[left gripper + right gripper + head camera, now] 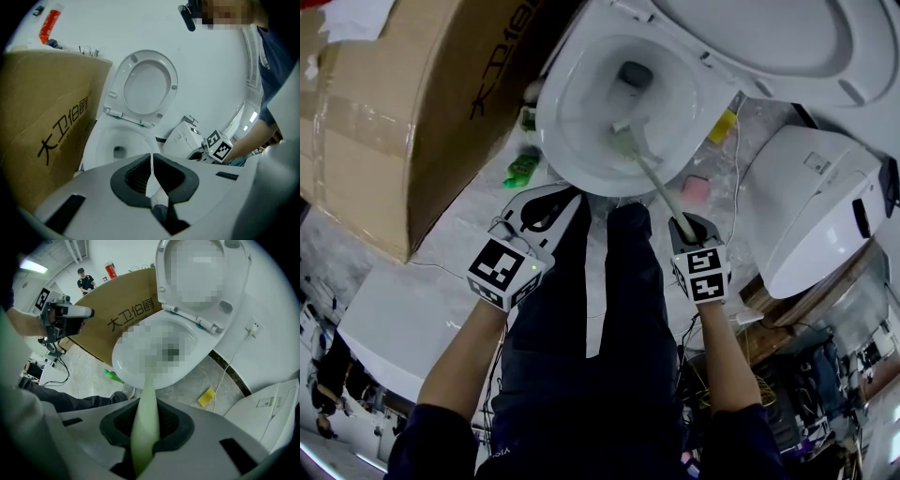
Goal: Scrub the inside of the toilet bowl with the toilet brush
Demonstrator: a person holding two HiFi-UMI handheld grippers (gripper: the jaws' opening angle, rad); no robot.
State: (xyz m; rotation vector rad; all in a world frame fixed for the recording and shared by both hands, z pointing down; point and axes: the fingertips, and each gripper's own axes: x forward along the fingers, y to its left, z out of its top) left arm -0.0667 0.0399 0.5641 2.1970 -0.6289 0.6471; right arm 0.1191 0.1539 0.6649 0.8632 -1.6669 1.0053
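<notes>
Left claw (542,211) sits at the lower left of the head view, its pads pressed together on nothing. I judge it is parked short of the toilet bowl (551,122) to keep out of the brush's sweep. Its own view confirms the closed, empty pads, with the bowl beyond them.

In the upper middle, the bowl lies open with its lid (769,37) tipped up. The toilet brush (655,184) slants down into it, its head low on the near inner wall, just short of the drain hole. At the lower right of centre, my right claw (685,226) is clamped on the end of the pale green handle. Holding it that far back lets me reach the porcelain without leaning in.

A big cardboard box (412,112) crowds the bowl's left side, and a green bottle (523,167) lies on the floor between them. That hems in any swing leftward. On the right are a yellow sponge (722,127) and a white unit (816,206), near enough to limit my elbow.
</notes>
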